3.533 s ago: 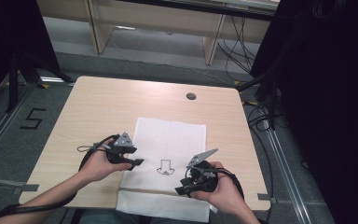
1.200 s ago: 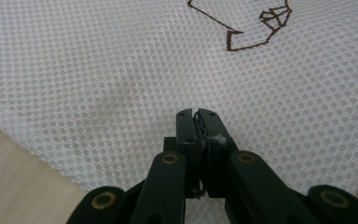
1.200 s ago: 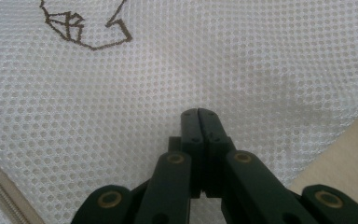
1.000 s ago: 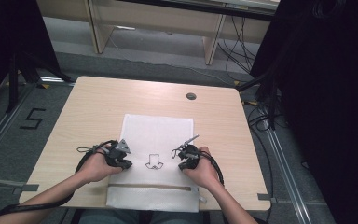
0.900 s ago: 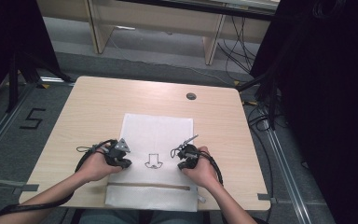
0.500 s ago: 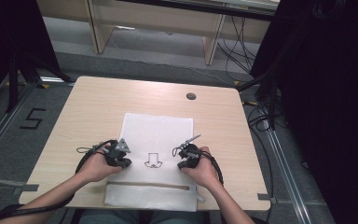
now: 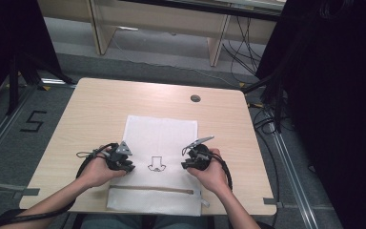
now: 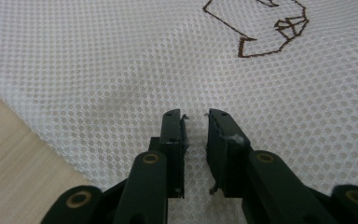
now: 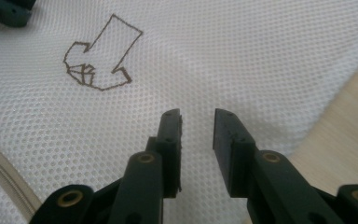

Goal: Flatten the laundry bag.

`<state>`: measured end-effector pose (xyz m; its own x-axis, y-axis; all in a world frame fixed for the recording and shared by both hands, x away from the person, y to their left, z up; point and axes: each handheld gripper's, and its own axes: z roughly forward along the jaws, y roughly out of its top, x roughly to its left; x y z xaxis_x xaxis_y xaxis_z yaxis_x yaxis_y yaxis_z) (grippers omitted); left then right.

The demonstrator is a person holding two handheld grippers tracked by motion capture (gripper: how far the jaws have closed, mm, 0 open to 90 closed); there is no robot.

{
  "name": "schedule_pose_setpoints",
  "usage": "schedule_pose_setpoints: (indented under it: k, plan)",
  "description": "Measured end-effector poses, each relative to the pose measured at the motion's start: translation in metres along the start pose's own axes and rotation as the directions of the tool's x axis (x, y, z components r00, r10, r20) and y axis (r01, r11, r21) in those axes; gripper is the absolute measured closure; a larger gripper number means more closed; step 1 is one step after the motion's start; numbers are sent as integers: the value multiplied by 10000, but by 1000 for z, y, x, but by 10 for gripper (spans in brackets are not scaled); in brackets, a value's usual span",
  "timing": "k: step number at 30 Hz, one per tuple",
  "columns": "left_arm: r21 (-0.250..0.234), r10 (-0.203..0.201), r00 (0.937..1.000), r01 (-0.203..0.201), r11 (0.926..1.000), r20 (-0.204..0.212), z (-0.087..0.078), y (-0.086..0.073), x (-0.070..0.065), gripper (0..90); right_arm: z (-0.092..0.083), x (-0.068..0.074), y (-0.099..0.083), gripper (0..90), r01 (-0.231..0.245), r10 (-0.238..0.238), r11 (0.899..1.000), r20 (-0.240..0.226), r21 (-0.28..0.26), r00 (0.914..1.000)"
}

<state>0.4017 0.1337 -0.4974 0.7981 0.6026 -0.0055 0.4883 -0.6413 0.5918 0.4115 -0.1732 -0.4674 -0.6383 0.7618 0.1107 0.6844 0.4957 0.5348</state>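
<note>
A white mesh bag (image 7: 162, 133) lies flat on the wooden table (image 7: 95, 109), with a brown outline emblem (image 7: 155, 163) near its middle and a brown zipper (image 7: 150, 189) along its near end. My left gripper (image 7: 125, 164) rests on the bag just left of the emblem. My right gripper (image 7: 189, 162) rests on it just right of the emblem. In the left gripper view the left gripper (image 8: 196, 114) stands open by a narrow gap over the mesh, emblem (image 8: 270, 28) ahead. The right gripper (image 9: 198, 114) is open a little wider, nothing between its jaws, emblem (image 9: 100, 60) ahead on the left.
A round cable hole (image 7: 195, 98) sits at the table's far side. Bare wood (image 8: 9, 140) shows beside the bag's left edge, and bare wood (image 9: 349, 107) beside its right edge. The zipper (image 9: 0, 163) runs past the right gripper's near side. Cables lie on the floor (image 7: 267, 119) at the right.
Since 3.5 s ago the bag has shifted left and farther onto the table, and both grippers have come in beside the emblem. Over the last second almost nothing moved.
</note>
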Motion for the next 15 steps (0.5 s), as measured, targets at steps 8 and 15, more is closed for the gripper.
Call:
schedule_pose_setpoints:
  k: [8,15]
  plan:
    - [-1217,-68,9999,79,9925,98,-5,4,-9,553,-27,-19,-17,618,-758,768,9963,228,-402,9968]
    - [-2119,-563,9981,606,9754,266,-7,10,-8,423,-38,-32,-25,593,-1307,1334,9901,543,-512,9896]
